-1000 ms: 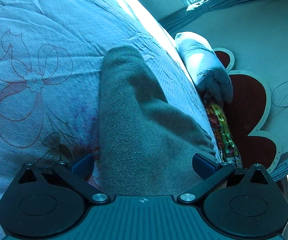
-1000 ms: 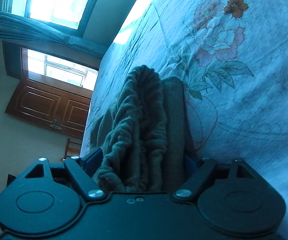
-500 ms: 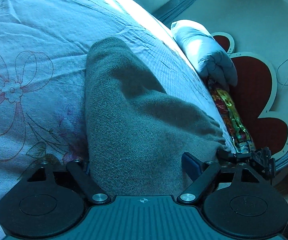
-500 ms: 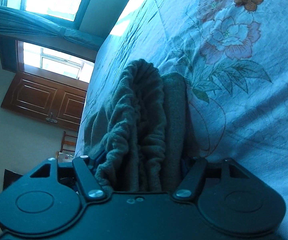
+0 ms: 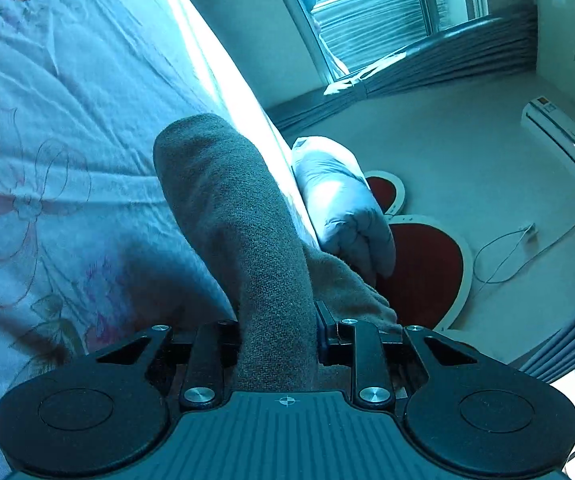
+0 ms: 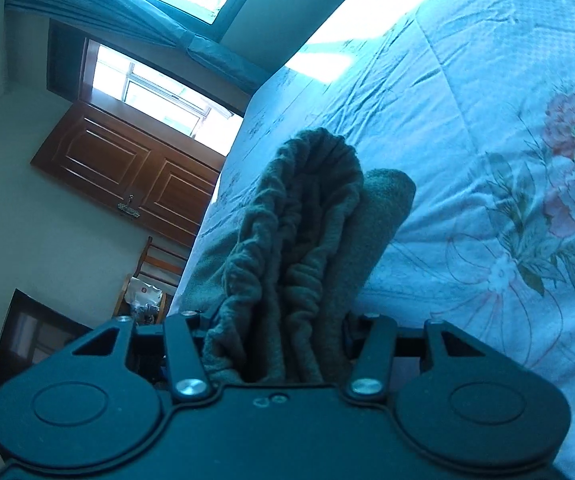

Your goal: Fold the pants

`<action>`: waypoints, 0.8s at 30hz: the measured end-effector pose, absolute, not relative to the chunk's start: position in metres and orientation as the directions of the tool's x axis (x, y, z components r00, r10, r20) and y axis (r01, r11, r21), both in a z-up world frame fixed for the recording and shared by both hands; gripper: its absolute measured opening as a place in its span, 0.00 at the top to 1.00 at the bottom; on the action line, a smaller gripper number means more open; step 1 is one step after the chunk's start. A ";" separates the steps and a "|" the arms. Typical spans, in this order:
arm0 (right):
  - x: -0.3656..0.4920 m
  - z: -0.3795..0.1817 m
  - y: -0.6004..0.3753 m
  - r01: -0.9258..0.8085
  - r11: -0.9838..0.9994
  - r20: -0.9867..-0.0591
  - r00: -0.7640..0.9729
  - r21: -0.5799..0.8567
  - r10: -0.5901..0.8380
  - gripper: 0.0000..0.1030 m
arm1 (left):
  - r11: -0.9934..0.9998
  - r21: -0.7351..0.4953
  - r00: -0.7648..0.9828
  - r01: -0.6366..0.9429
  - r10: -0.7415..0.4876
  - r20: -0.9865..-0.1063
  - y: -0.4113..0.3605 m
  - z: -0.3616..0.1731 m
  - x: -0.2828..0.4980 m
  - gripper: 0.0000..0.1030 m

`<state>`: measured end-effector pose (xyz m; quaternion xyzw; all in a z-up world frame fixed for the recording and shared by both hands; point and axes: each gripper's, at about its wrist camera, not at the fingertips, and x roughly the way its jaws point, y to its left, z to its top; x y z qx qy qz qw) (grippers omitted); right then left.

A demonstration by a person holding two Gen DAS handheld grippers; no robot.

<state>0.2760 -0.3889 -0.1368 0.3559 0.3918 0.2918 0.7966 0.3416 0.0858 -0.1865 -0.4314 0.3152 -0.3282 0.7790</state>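
Note:
The grey-green knit pants [image 5: 231, 216] lie bunched on a floral bedspread [image 5: 47, 128]. My left gripper [image 5: 277, 320] is shut on a fold of the pants, and the cloth rises from the jaws in a thick roll. In the right wrist view my right gripper [image 6: 275, 328] is shut on the gathered elastic waistband of the pants [image 6: 311, 216], which stands up in ruffled folds over the bedspread [image 6: 487, 160]. Both sets of fingertips are hidden in the cloth.
A white pillow [image 5: 343, 204] and a red, white-rimmed headboard [image 5: 423, 264] lie beyond the bed edge in the left wrist view. A wooden door [image 6: 127, 172], a chair [image 6: 151, 280] and windows show left of the bed in the right wrist view.
Both grippers have closed from wide open onto the pants. The cloth is now pinched narrower and lifted higher off the bedspread.

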 end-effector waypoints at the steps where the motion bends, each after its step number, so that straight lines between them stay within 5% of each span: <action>1: 0.287 -0.131 -0.385 -0.197 0.568 -0.407 0.519 0.799 0.752 0.58 | 0.409 -0.878 0.596 0.249 -0.779 -0.195 0.092 -0.180 0.349 0.74; 12: 0.430 -0.131 -0.346 -0.244 0.540 -0.373 0.499 0.805 0.782 0.59 | 0.525 -0.802 0.642 0.285 -0.726 -0.247 0.139 -0.152 0.474 0.74; 15: 0.460 -0.172 -0.347 -0.162 0.587 -0.436 0.523 0.793 0.733 0.56 | 0.566 -0.796 0.628 0.216 -0.704 -0.331 0.135 -0.183 0.518 0.74; 16: 0.466 -0.193 -0.351 -0.104 0.633 -0.494 0.535 0.767 0.686 0.45 | 0.584 -0.787 0.613 0.197 -0.700 -0.366 0.132 -0.195 0.527 0.73; 17: 0.468 -0.215 -0.357 -0.036 0.647 -0.531 0.538 0.761 0.655 0.45 | 0.621 -0.766 0.609 0.165 -0.675 -0.416 0.128 -0.213 0.534 0.61; 19: 0.463 -0.232 -0.365 -0.062 0.589 -0.458 0.565 0.806 0.686 0.45 | 0.595 -0.783 0.630 0.180 -0.681 -0.372 0.129 -0.236 0.530 0.61; 24: 0.462 -0.232 -0.369 -0.088 0.583 -0.454 0.539 0.808 0.710 0.45 | 0.551 -0.812 0.627 0.192 -0.705 -0.331 0.135 -0.241 0.530 0.61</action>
